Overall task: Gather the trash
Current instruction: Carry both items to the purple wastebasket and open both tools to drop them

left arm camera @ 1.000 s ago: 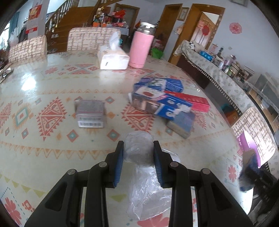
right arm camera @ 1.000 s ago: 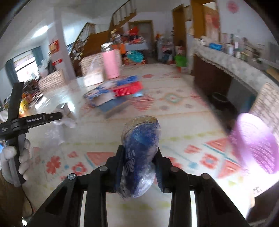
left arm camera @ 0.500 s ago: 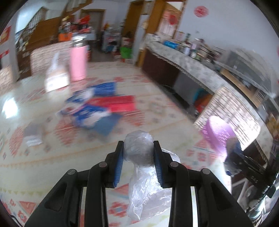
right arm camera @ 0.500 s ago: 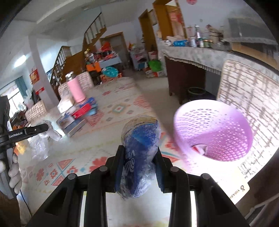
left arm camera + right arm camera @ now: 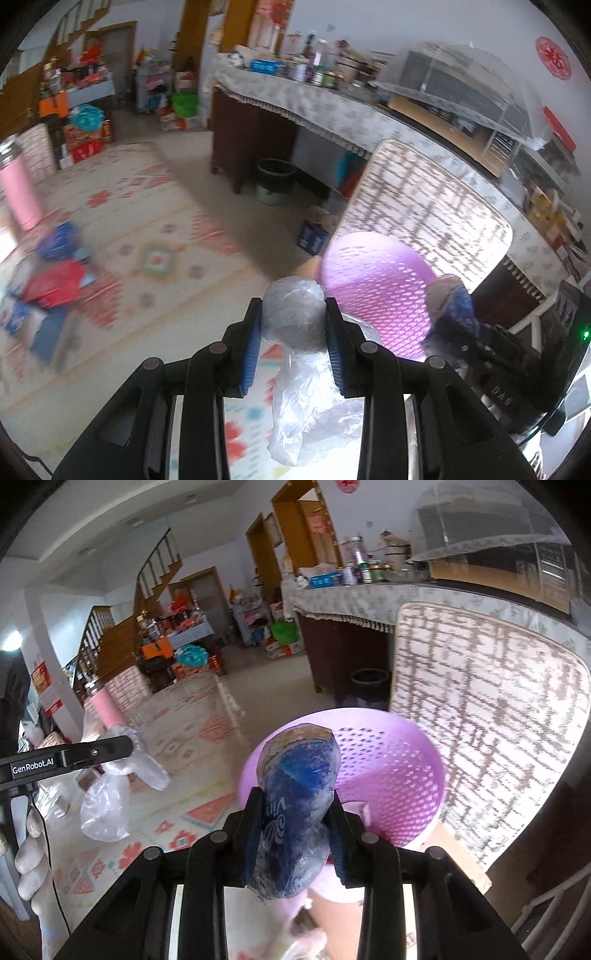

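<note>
My left gripper [image 5: 293, 325] is shut on a crumpled clear plastic bag [image 5: 295, 317] whose tail hangs below the fingers; it also shows in the right wrist view [image 5: 110, 794]. My right gripper [image 5: 295, 805] is shut on a blue plastic wrapper [image 5: 295, 805], held over the near rim of a purple perforated trash basket [image 5: 399, 775]. In the left wrist view the basket [image 5: 373, 291] lies just ahead and to the right, with the right gripper and its blue wrapper [image 5: 450, 310] at its right side. Something white lies in the basket's bottom.
A patterned chair back [image 5: 480, 720] stands right behind the basket. The table with patterned cloth [image 5: 129, 258] carries boxes [image 5: 48, 284] and a pink flask [image 5: 18, 192] at left. A dark bin [image 5: 275, 181] stands on the floor by a long sideboard [image 5: 295, 99].
Both grippers have swung right, away from the table's boxes, toward the purple basket. The basket is now close under the right gripper. Both still hold their trash.
</note>
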Tool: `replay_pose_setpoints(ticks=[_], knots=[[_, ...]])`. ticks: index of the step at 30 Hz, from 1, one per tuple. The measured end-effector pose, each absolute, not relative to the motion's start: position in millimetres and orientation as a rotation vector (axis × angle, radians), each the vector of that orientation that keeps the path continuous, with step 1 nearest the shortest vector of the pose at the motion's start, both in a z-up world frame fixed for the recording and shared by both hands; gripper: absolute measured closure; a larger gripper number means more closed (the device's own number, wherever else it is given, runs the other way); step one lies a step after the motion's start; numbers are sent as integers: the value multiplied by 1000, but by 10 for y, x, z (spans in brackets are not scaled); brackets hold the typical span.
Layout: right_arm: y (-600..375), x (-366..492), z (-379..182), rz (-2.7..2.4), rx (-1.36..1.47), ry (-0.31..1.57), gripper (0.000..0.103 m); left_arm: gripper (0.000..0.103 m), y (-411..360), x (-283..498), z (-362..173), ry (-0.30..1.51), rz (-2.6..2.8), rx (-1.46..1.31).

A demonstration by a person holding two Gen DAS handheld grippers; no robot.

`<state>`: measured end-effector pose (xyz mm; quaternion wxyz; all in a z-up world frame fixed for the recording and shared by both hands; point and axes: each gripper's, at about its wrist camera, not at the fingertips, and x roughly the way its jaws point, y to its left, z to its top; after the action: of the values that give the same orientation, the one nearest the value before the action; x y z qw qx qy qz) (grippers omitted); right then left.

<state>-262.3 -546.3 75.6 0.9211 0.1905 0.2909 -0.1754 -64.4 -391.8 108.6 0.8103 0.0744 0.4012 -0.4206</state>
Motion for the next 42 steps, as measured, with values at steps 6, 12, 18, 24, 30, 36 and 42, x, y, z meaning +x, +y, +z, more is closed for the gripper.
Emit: replay_pose_setpoints(ticks=[6,12,18,24,30,36,42], knots=[[-5761,-2616,728,-389,414,603,68,72,-4466,-686,1086,856,-953,185],[-5969,-2595,679,-427,432,608,65,67,-4891,-716,1073,851,-996,229],[-6053,-2628,630,-449,475,589,29,28,-4952,-700,1084,845,-1002,197],[-5957,-2652,667,-428,471,583,29,28,-4691,-828,1086,842,-989,207],[-5671,-2574,700,-364,457,596,29,28,-4208,-909,1080,854,-941,214],[-5208,-2461,774,-304,413,550,28,28,-3529,-860,1087,856,-856,174],[-4720,-2278,821,-191,419,547,17,28,-2691,-719,1091,867,-747,97]])
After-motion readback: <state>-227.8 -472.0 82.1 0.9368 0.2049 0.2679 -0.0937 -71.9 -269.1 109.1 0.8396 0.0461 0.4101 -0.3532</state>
